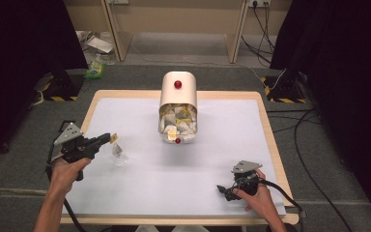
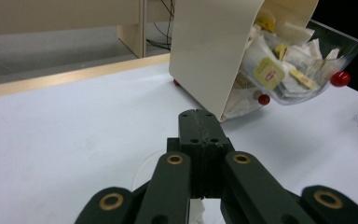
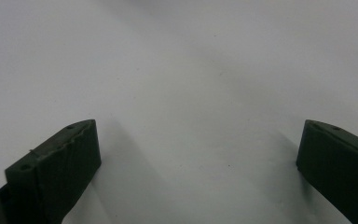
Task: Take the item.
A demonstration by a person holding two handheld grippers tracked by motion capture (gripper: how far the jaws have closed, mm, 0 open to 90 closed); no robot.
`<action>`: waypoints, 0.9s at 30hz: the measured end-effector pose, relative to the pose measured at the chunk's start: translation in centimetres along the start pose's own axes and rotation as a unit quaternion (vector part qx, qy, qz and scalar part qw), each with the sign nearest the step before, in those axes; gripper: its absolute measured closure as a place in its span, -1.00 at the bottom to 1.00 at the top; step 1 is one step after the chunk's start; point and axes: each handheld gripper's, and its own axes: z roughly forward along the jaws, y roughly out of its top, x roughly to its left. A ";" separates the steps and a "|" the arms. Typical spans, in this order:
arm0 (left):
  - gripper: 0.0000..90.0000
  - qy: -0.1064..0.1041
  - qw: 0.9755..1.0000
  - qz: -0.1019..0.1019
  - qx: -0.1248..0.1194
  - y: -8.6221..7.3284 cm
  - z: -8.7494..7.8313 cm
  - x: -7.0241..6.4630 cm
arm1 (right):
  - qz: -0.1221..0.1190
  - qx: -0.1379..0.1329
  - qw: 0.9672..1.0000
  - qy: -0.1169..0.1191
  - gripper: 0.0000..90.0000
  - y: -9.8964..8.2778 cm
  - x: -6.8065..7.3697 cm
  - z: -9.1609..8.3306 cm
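Left tool (image 1: 107, 139) clamped, right tool (image 1: 221, 190) agape

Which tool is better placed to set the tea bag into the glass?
Left. The left tool is shut on the tea bag's tag, with the bag hanging over the glass. The right tool rests open on the table, far from both.

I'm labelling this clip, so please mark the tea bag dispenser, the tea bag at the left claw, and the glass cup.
tea bag dispenser (image 1: 178, 92): high view, cream top cover.
tea bag (image 1: 117, 150): high view, hanging pouch.
glass cup (image 1: 121, 158): high view, clear rim.
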 end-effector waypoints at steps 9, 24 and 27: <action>0.99 0.006 1.000 -0.011 0.026 -1.9 0.8 0.5 | 0.000 0.000 1.000 0.000 -1.00 0.0 0.0 0.0; 0.47 -0.003 1.000 -0.026 0.004 -0.9 1.0 -0.5 | 0.002 0.000 1.000 0.001 -1.00 0.0 0.0 0.0; 0.32 -0.005 1.000 -0.028 0.003 -0.8 0.9 -0.8 | 0.000 0.000 1.000 0.000 -1.00 0.0 0.0 0.0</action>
